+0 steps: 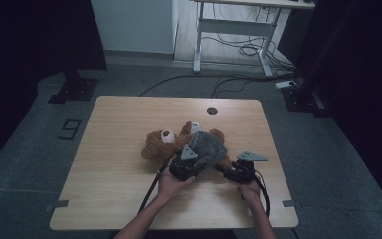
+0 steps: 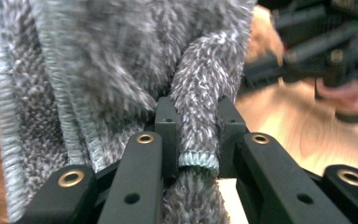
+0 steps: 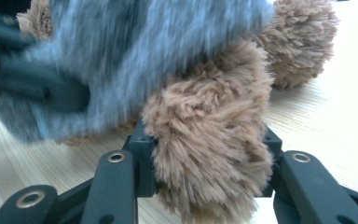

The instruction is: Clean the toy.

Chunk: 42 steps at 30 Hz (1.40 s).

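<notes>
Near the tabletop's (image 1: 104, 164) middle lies a brown teddy bear (image 1: 160, 142). My left tongs (image 2: 193, 135) pinch its grey sweater's sleeve (image 2: 200, 93); my right tongs (image 3: 205, 163) clamp one furry leg (image 3: 214, 154). Pulling harder could stretch the knit or slip the leg free.

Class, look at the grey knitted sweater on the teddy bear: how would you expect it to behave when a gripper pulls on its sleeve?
The grey sweater probably behaves floppy: its sleeve bunches into a narrow roll between the left gripper jaws. Its fuzzy knit likely grips rather than slips. It would probably stretch and drag the teddy bear along.
</notes>
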Tool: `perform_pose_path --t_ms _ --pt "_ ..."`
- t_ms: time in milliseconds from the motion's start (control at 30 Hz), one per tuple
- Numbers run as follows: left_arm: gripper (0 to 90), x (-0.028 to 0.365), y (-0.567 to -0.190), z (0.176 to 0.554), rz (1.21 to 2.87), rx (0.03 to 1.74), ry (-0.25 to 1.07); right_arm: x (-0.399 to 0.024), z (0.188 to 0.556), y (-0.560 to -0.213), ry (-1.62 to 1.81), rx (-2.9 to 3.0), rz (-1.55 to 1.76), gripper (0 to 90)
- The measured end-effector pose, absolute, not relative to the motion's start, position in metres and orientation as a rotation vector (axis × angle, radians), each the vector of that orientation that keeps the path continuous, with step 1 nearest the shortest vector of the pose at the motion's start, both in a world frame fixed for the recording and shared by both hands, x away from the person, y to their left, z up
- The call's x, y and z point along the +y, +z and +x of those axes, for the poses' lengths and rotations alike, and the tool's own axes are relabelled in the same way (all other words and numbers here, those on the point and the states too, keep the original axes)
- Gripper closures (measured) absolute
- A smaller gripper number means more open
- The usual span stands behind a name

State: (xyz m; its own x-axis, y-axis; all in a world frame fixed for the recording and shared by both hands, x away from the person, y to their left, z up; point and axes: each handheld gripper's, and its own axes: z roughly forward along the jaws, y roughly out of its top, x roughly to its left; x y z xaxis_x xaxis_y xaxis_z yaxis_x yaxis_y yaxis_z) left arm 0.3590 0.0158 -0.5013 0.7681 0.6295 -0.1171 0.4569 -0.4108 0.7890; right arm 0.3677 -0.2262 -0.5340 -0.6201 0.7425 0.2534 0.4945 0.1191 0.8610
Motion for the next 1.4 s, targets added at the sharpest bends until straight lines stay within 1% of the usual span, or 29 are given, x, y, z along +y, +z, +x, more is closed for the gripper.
perform_pose_path --t_ms 167,367,433,667,867,967,1033,1167,1233,1300,1333,1400 --pt "75.6 0.011 -0.517 0.358 2.101 0.825 0.192 -0.226 0.368 -0.534 1.49 2.169 1.219 56.2" --pt "75.6 0.012 -0.534 0.357 2.162 0.849 0.174 -0.226 0.368 -0.535 1.489 2.176 1.218 56.2" --pt "75.6 0.016 -0.54 0.355 2.158 0.859 0.17 -0.226 0.368 -0.535 1.484 2.182 1.212 56.2" --pt "75.4 0.028 -0.531 0.348 2.15 0.849 0.202 -0.227 0.369 -0.536 1.506 2.183 1.214 56.1" --pt "75.4 0.038 -0.529 0.346 2.134 0.861 0.179 -0.228 0.369 -0.537 1.52 2.188 1.217 56.2" --pt "75.5 0.052 -0.52 0.341 2.1 0.86 0.188 -0.229 0.37 -0.537 1.524 2.193 1.212 56.3" --pt "75.5 0.058 -0.509 0.337 2.068 0.844 0.225 -0.229 0.37 -0.537 1.529 2.194 1.21 56.5" --pt "75.3 0.06 -0.469 0.336 2.007 0.774 0.307 -0.23 0.37 -0.541 1.546 2.202 1.196 56.7" --pt "75.2 0.057 -0.452 0.343 1.996 0.759 0.348 -0.23 0.37 -0.542 1.554 2.202 1.201 56.7" --pt "75.2 0.055 -0.442 0.356 1.985 0.779 0.352 -0.231 0.37 -0.541 1.546 2.208 1.193 56.8" --pt "75.2 0.054 -0.441 0.364 1.986 0.802 0.336 -0.231 0.37 -0.541 1.545 2.209 1.194 56.8" --pt "75.2 0.053 -0.447 0.378 2.012 0.854 0.345 -0.231 0.369 -0.541 1.544 2.209 1.197 56.9"
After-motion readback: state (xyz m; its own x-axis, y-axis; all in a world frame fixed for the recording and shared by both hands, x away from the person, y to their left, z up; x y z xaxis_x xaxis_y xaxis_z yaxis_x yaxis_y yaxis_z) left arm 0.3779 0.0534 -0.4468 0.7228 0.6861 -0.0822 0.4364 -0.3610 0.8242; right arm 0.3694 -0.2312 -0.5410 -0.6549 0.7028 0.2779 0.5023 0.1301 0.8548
